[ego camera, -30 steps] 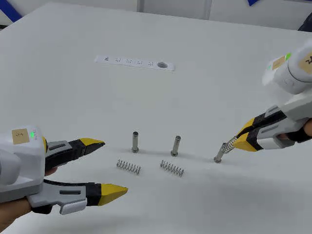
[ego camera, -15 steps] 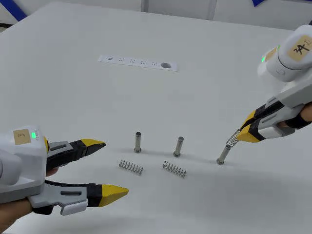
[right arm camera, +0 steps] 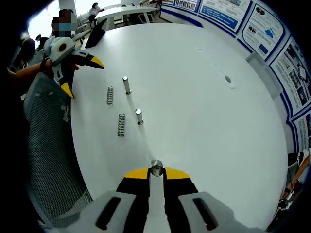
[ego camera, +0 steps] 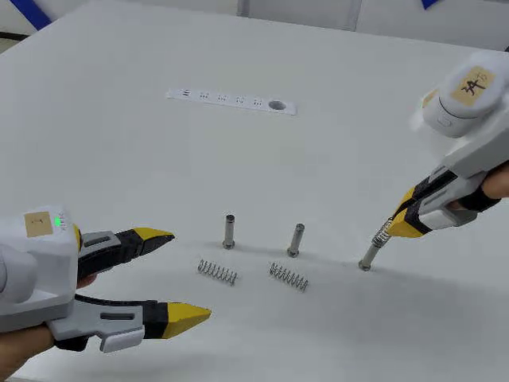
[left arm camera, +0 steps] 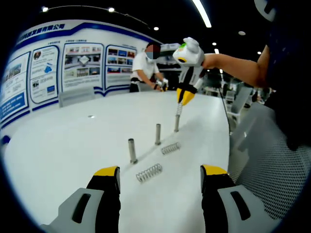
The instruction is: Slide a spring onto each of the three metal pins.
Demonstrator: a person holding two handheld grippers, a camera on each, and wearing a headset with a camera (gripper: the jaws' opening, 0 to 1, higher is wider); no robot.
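our right gripper [ego camera: 395,229] is clenched on a spring [ego camera: 382,233], its yellow tips pinching the coil from both sides; in the right gripper view the gripper [right arm camera: 156,171] shows the open end of the spring [right arm camera: 156,169] right between the tips. the spring sits over the top of the right pin [ego camera: 368,259], and the pin's lower part shows bare beneath it, with its foot on the counter [ego camera: 119,143]. from the left gripper view we see the same pin [left arm camera: 177,124] standing under the yellow tips. our left gripper [ego camera: 189,274] is released, jaws spread wide and holding nothing, hovering low at the near left; its own view has the gripper [left arm camera: 160,172] facing the row of parts. the middle pin [ego camera: 296,239] and the left pin [ego camera: 229,231] stand upright and bare, well apart from each other. just in front of the left pin lies the left spring [ego camera: 217,271], flat on the counter, and just in front of the middle pin lies the middle spring [ego camera: 289,277], neither touching its pin. farther back a white socket strip [ego camera: 231,101] is set in the counter.
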